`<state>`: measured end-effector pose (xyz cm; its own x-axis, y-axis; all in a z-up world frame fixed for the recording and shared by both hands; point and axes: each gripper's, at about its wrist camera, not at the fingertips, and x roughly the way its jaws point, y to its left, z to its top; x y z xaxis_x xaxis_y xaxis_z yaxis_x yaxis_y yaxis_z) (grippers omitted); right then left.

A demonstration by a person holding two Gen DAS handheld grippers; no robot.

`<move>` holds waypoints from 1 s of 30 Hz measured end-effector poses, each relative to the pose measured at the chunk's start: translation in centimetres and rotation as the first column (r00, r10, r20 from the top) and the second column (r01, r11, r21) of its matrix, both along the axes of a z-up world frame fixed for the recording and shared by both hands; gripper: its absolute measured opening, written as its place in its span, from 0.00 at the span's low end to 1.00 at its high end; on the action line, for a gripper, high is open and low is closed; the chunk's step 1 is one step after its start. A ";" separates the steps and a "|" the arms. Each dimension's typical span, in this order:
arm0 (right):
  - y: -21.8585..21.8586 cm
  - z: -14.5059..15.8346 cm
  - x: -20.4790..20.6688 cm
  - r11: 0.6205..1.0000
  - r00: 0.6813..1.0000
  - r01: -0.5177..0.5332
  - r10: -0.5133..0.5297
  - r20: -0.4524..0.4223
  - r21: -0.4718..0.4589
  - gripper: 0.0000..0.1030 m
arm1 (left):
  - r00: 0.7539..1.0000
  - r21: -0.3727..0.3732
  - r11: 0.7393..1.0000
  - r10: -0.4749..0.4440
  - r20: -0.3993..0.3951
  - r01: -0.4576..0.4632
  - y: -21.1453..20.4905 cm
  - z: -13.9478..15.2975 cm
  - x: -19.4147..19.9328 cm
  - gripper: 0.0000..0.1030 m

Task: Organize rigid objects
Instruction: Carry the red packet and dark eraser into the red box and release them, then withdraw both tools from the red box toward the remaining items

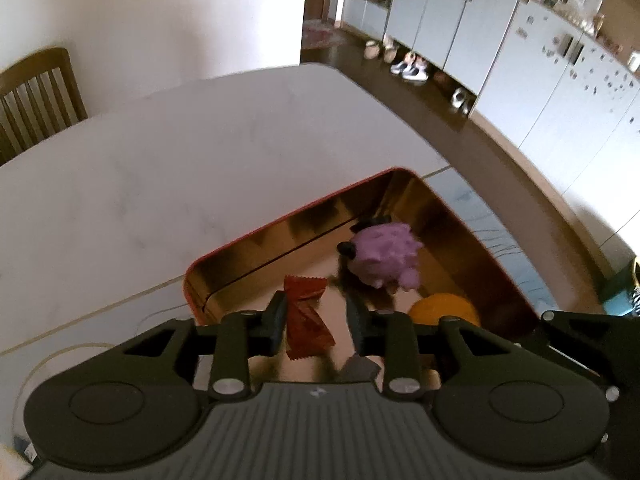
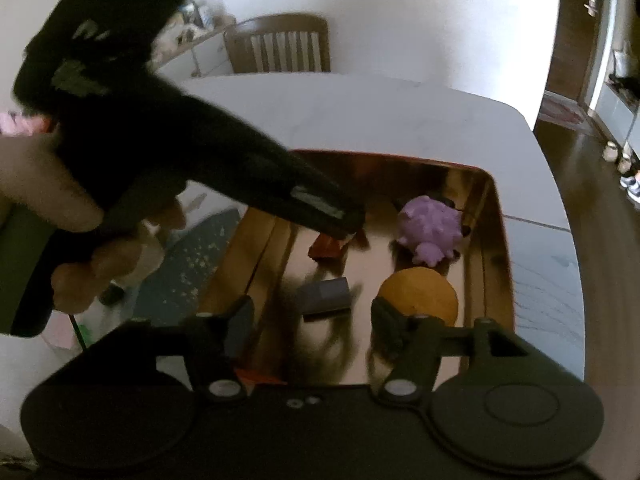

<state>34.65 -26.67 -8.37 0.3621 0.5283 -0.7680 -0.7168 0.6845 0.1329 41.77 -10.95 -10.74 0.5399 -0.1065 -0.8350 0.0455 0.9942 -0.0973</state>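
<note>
A gold tin tray with a red rim (image 1: 256, 231) (image 2: 505, 240) sits on the white table (image 1: 200, 140). In it lie a purple spiky toy (image 1: 388, 254) (image 2: 430, 226), a red wrapped packet (image 1: 306, 316) (image 2: 326, 247), an orange round piece (image 1: 444, 309) (image 2: 420, 294) and a small grey block (image 1: 358, 366) (image 2: 325, 295). My left gripper (image 1: 316, 320) (image 2: 344, 224) hangs over the tray, open, with the packet in the gap and clear of the right finger. My right gripper (image 2: 312, 320) is open wide above the grey block, its pads apart from it.
A wooden chair (image 1: 36, 96) (image 2: 280, 44) stands at the table's far side. A person's hand (image 2: 60, 200) holds the left gripper's handle. White cabinets (image 1: 500, 52) and shoes (image 1: 408, 68) line the dark floor to the right. The table's edge runs close past the tray.
</note>
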 end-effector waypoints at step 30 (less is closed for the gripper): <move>1.1 4.9 -7.7 0.982 0.987 0.134 -0.144 0.074 0.133 0.99 | 0.963 -0.059 0.995 0.096 0.253 -0.084 7.1 7.8 -16.4 0.74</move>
<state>26.93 -25.59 -3.46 0.4983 0.5601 -0.6618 -0.6279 0.7595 0.1699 25.40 -3.81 -2.89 0.7435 -0.0834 -0.6635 -0.0147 0.9899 -0.1409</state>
